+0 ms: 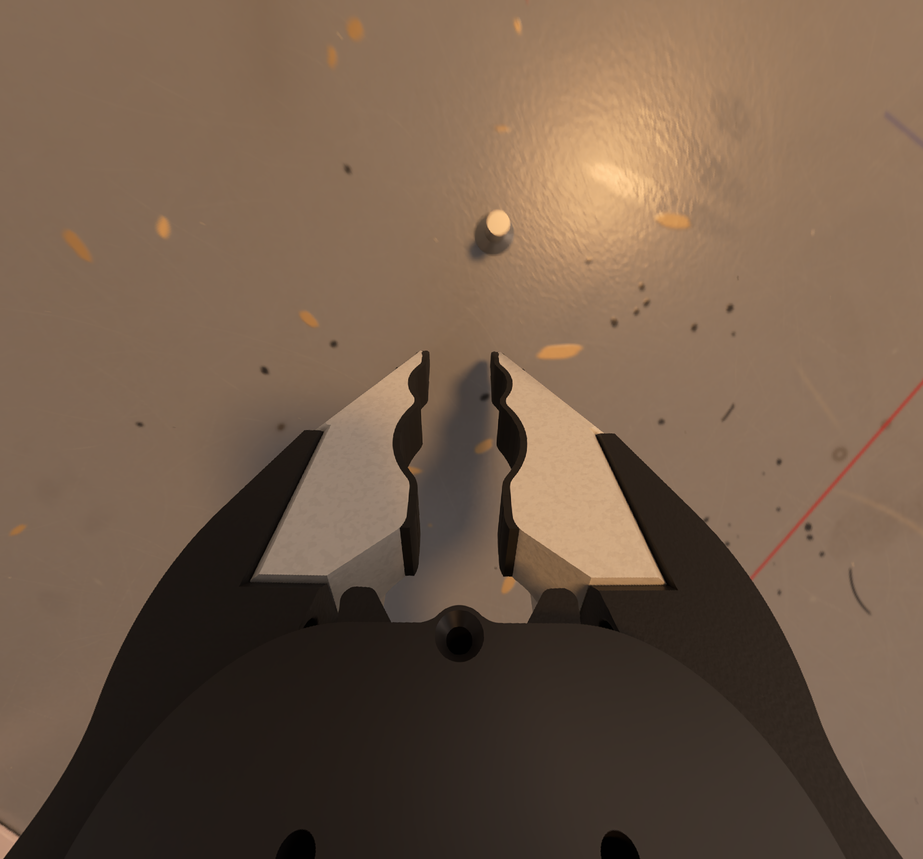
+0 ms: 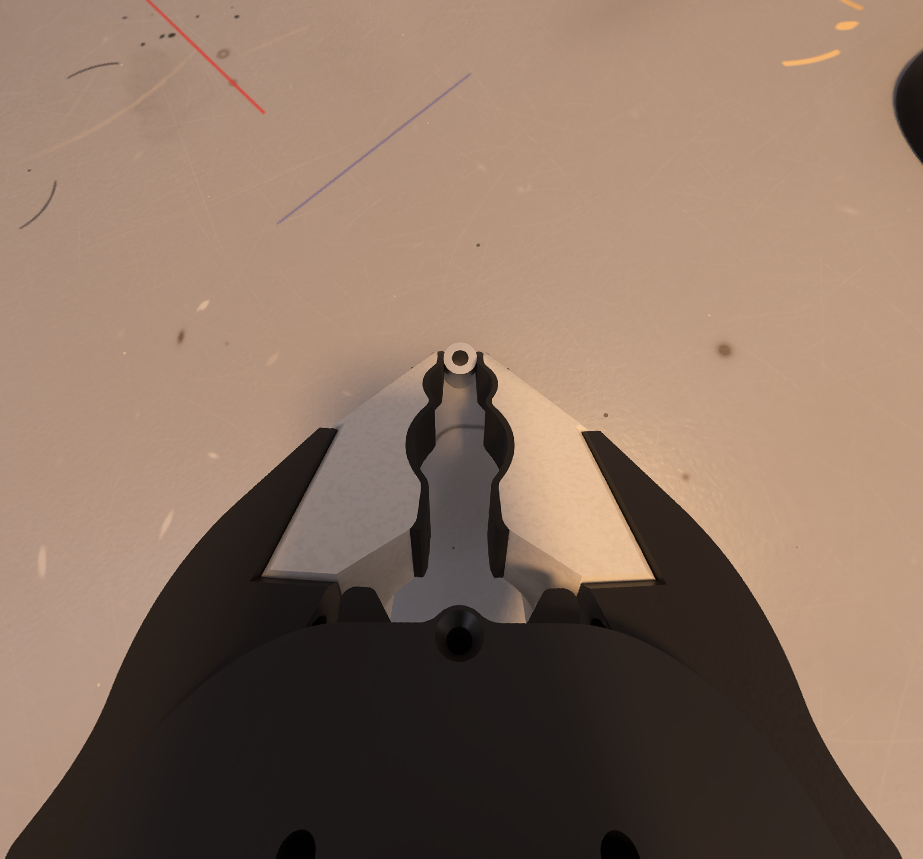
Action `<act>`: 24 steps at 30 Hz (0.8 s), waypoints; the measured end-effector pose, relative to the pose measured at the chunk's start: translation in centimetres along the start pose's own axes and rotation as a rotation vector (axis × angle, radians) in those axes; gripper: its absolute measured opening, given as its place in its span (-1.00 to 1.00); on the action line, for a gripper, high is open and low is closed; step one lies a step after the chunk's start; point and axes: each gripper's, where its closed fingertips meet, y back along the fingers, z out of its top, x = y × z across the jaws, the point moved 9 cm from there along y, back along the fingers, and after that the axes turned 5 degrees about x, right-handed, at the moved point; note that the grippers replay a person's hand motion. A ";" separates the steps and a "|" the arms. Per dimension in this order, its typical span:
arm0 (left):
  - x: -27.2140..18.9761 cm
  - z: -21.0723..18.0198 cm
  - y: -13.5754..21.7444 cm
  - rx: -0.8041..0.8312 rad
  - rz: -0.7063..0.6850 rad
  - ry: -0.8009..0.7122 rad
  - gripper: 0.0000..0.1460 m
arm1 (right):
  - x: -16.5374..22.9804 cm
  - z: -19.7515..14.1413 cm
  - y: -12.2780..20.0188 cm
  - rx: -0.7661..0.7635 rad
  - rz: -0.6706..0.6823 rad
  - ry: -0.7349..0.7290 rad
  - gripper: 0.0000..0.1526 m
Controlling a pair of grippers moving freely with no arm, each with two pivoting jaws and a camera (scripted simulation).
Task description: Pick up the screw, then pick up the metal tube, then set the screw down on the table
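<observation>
While screw (image 1: 493, 231) rests on table (image 1: 200, 135), tube (image 2: 459, 358) gripped

Table (image 1: 200, 110): beige-tan, matte, lightly scuffed, a warm glare patch on it. No edge or corner shows in either wrist view, so places cannot be fixed to them. Screw (image 1: 493, 231) stands on the surface on its head, shank up, alone, beside the glare. Surface marks: dark specks, orange flecks, thin curved scratches, a red line (image 2: 172, 24), a faint violet line (image 2: 373, 148).
</observation>
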 end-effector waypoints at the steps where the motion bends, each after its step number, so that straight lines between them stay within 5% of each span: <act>1: 0.2 0.2 0.2 -0.031 0.013 0.012 -0.67 | 0.0 0.0 0.0 0.000 0.001 0.000 -0.85; 4: -0.3 1.6 0.4 -0.137 -0.071 0.003 -0.70 | 0.0 0.0 0.0 -0.001 -0.003 0.001 -0.85; 12: -0.9 4.0 -1.7 -0.082 -0.083 -0.078 -0.83 | 0.1 0.0 0.0 0.000 -0.009 -0.001 -0.85; 24: 0.0 3.3 -1.5 -0.082 -0.115 0.007 -0.89 | 0.2 -0.1 0.0 -0.008 0.001 0.008 -0.85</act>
